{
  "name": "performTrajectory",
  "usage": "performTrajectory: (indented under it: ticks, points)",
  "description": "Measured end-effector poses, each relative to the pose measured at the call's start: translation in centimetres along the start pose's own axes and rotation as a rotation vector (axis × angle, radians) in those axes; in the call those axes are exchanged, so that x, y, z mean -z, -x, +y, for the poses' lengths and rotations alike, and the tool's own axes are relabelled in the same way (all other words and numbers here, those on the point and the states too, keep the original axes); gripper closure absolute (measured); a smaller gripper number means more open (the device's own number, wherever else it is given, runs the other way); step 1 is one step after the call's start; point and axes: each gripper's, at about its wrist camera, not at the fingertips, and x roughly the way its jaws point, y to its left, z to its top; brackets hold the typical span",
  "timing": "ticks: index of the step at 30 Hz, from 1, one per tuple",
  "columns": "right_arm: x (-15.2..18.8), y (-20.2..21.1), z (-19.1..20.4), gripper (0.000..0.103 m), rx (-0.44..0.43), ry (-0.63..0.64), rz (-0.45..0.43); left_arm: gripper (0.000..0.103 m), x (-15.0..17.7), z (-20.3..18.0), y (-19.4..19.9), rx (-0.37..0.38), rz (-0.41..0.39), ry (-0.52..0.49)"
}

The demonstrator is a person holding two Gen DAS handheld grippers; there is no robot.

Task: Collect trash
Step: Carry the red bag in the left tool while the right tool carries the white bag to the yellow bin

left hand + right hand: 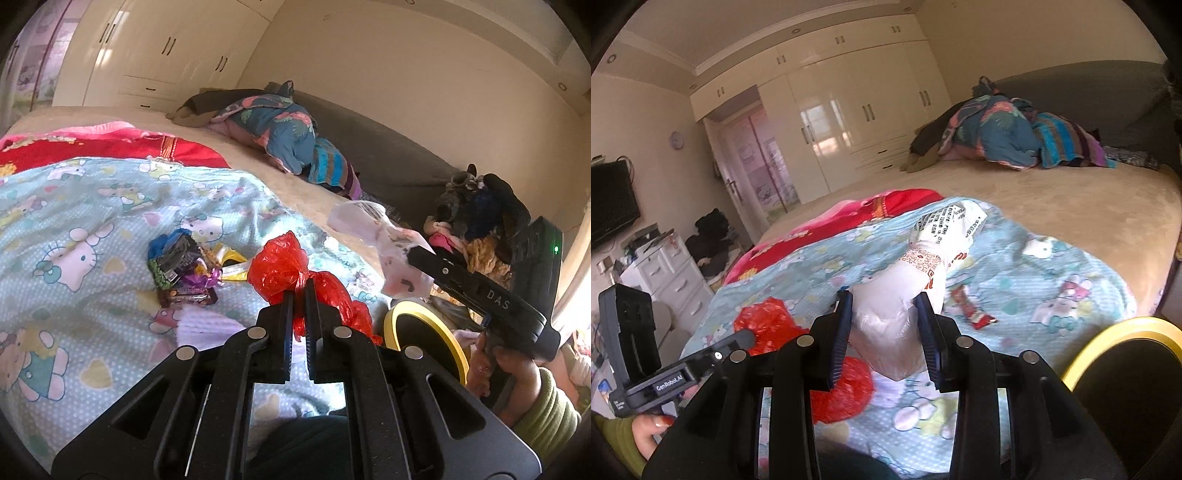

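My left gripper [300, 290] is shut on a crumpled red plastic bag [277, 264], held just above the cartoon-print blanket [74, 229]. The same red bag [764, 321] shows at the lower left in the right wrist view. My right gripper [884, 301] is shut on a white printed plastic bag [923, 254] that sticks out forward between its fingers. From the left wrist view that white bag [388, 240] hangs off the right gripper's tip [417, 256]. A pile of snack wrappers [184, 267] lies on the blanket, and a red wrapper [975, 314] lies apart.
A black bin with a yellow rim [424, 332] stands beside the bed, to the right of both grippers [1119, 339]. Folded clothes [280, 133] lie at the bed's far end. More clothes are heaped at the right [480, 221]. A white drawer unit [668, 273] stands left.
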Motion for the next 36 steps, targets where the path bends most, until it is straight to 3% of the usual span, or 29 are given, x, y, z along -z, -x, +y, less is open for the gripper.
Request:
performTrajectory:
  ticks: [8, 14, 36]
  points:
    - [0.7, 2.3, -2.4, 0.070, 0.072, -0.034, -0.018, 0.100, -0.3, -1.8, -0.6, 0.028, 0.003, -0.028]
    - [1.4, 4.1, -4.2, 0.070, 0.137, -0.063, -0.023, 0.100, 0.7, -3.7, -2.5, 0.077, 0.063, -0.035]
    - [3.2, 10.3, -11.0, 0.070, 0.336, -0.203, -0.004, 0.100, 3.2, -12.9, -6.7, 0.199, 0.147, -0.228]
